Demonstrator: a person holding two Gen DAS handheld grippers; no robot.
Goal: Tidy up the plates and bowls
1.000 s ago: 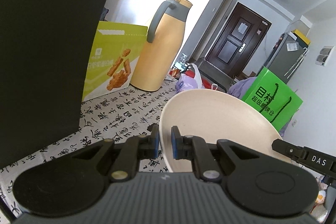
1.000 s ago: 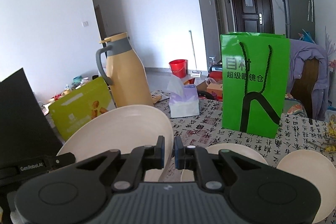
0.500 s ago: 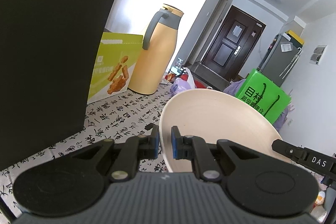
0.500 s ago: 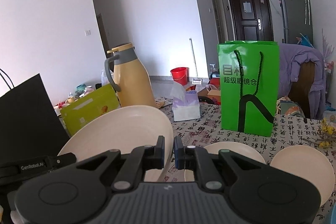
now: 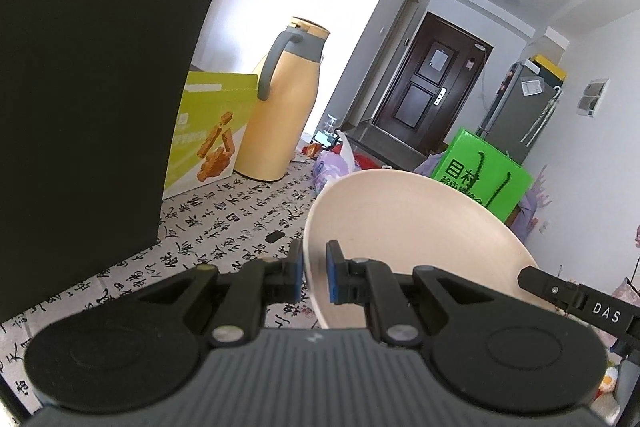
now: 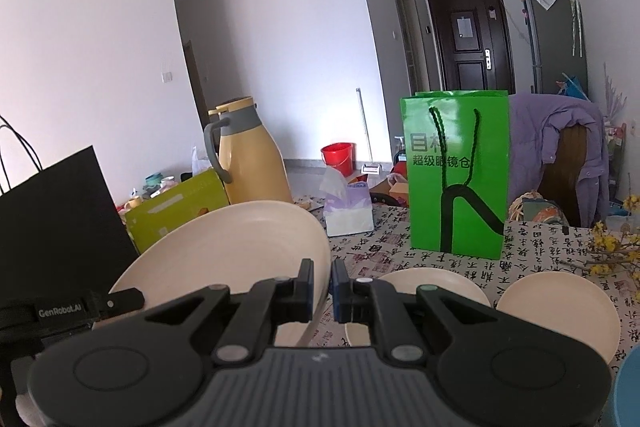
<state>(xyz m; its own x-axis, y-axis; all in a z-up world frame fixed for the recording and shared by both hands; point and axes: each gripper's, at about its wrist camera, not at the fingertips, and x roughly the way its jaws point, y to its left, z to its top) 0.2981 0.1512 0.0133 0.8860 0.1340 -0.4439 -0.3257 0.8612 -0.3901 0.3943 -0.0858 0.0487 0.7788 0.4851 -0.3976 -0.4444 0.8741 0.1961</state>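
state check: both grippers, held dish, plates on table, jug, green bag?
left gripper: shut on cream dish rim
right gripper: shut on opposite rim
cream dish: held by both, lifted, tilted
two cream plates: flat on table, apart
yellow jug: upright, lid on
green bag: standing upright

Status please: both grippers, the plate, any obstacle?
Both hand-held grippers, left and right, shut on one cream plate, lifted. Two more plates below. Green bag ahead.

A cream plate (image 5: 404, 239) is clamped at its left rim by the left gripper (image 5: 315, 273) — tilted above the calligraphy tablecloth (image 5: 240, 223). A black bag (image 5: 88, 115) is seen at left, a yellow jug (image 5: 286, 115) farther off.
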